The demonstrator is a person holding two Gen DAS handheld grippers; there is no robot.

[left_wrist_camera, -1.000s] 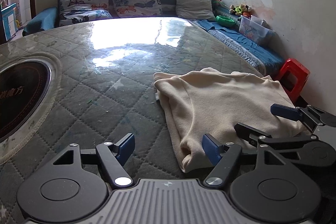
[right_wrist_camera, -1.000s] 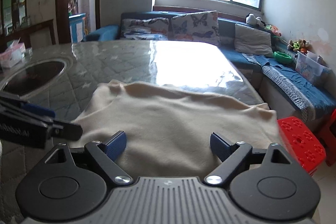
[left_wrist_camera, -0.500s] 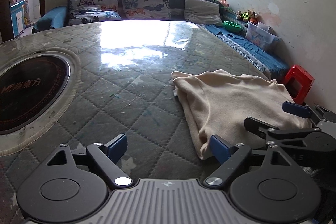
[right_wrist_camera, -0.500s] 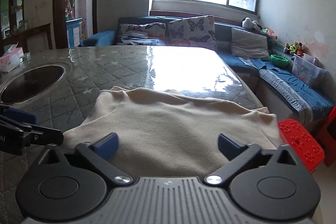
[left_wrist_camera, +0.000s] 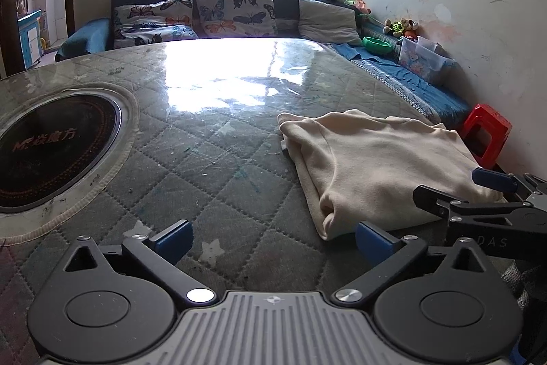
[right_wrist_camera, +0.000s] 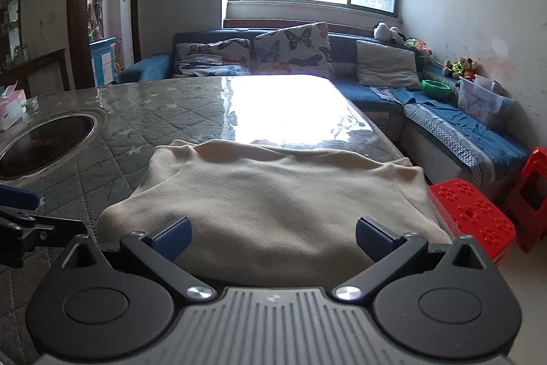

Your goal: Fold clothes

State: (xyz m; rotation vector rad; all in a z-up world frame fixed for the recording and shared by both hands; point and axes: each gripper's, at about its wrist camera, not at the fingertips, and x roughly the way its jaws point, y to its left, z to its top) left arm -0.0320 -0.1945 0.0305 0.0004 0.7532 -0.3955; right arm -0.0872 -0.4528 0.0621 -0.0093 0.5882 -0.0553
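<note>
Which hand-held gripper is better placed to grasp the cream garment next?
Probably the right hand-held gripper: open, squarely facing the cream garment at its near edge. The left hand-held gripper, also open, faces mostly bare table.

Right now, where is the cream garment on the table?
The cream garment lies folded near the table's right edge, directly ahead of the open right gripper; in the left wrist view, it sits right of the left gripper.

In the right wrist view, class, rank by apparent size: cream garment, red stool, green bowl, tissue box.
1. cream garment, by far the largest.
2. red stool.
3. tissue box and green bowl look alike; both are far off and the box is cut by the edge, so unranked.
</note>
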